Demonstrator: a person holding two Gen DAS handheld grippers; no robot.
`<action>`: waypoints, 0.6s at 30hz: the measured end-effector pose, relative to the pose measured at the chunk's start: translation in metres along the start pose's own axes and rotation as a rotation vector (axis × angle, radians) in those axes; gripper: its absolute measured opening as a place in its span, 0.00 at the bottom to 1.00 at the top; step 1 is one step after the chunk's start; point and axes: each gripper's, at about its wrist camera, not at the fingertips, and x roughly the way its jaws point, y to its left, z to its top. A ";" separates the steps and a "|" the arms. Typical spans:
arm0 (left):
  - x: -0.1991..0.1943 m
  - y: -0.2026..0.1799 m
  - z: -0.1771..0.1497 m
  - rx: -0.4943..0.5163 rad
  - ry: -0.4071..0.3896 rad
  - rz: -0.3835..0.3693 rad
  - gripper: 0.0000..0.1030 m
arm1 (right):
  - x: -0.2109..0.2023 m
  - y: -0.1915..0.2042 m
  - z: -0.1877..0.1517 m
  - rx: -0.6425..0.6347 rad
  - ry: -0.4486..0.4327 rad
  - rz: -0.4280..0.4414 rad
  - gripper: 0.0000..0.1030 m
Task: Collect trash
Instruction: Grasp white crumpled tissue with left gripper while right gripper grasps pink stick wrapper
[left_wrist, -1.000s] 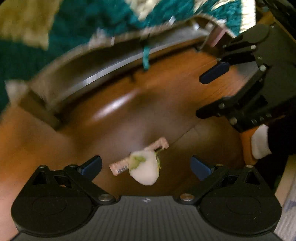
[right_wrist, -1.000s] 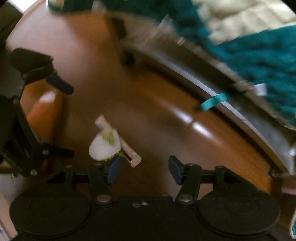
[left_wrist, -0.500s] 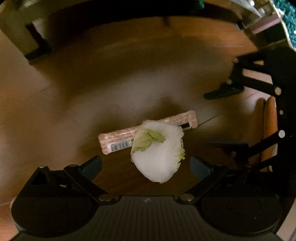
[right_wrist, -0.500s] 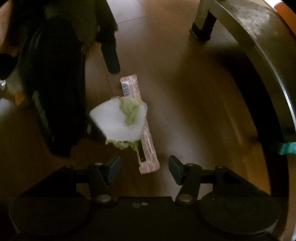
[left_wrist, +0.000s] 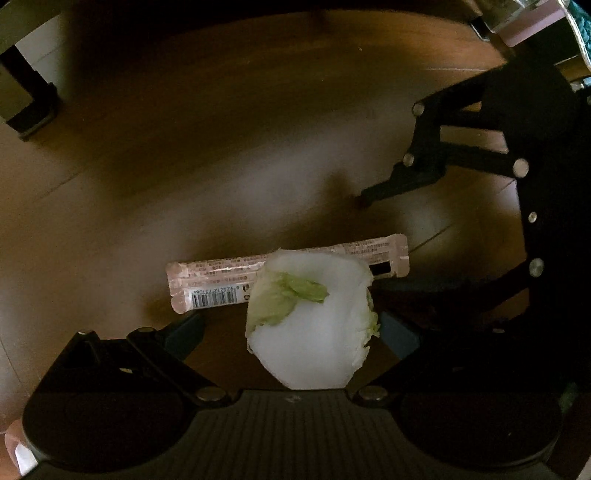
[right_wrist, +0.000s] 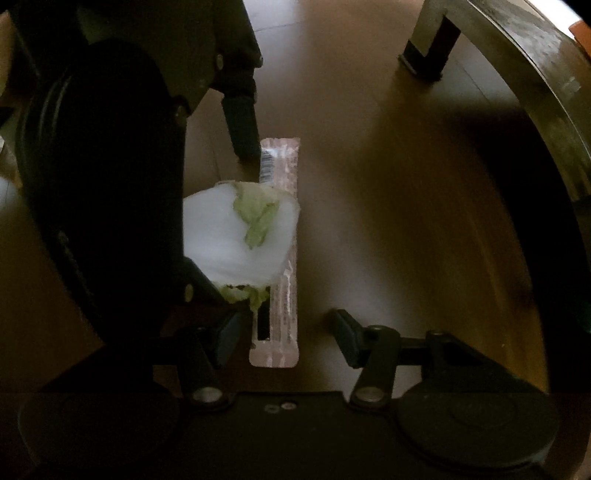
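Note:
A white leaf scrap with a green patch (left_wrist: 310, 332) lies on a pink stick wrapper with a barcode (left_wrist: 221, 273) on the dark wooden floor. My left gripper (left_wrist: 291, 332) points down over the scrap and is open. The scrap sits between its fingers, near the right pad and apart from the left one. In the right wrist view the wrapper (right_wrist: 284, 295) runs lengthwise, its near end between the fingers of my right gripper (right_wrist: 286, 332). Those jaws are closing and the pads do not touch the wrapper. The leaf scrap (right_wrist: 229, 236) lies just ahead to the left.
A metal-framed piece of furniture curves along the right wrist view's right side (right_wrist: 535, 96), with a dark leg (right_wrist: 428, 55) on the floor. Another leg (left_wrist: 26, 110) stands at the far left of the left wrist view. Bare wooden floor (left_wrist: 184, 166) stretches beyond the trash.
Both grippers have come down close to the floor, so the leaf scrap and wrapper look much larger. The right gripper has rolled; the wrapper now lies lengthwise between its slightly narrower jaws.

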 end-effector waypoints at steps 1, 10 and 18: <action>-0.001 0.000 -0.001 0.002 -0.007 0.003 0.97 | 0.001 0.003 -0.001 0.002 0.003 -0.015 0.48; -0.014 -0.006 -0.010 -0.003 -0.056 0.012 0.72 | -0.009 0.010 -0.003 0.045 -0.022 -0.053 0.20; -0.019 0.006 -0.009 -0.097 -0.053 -0.051 0.20 | -0.017 0.015 -0.016 0.083 0.026 -0.113 0.17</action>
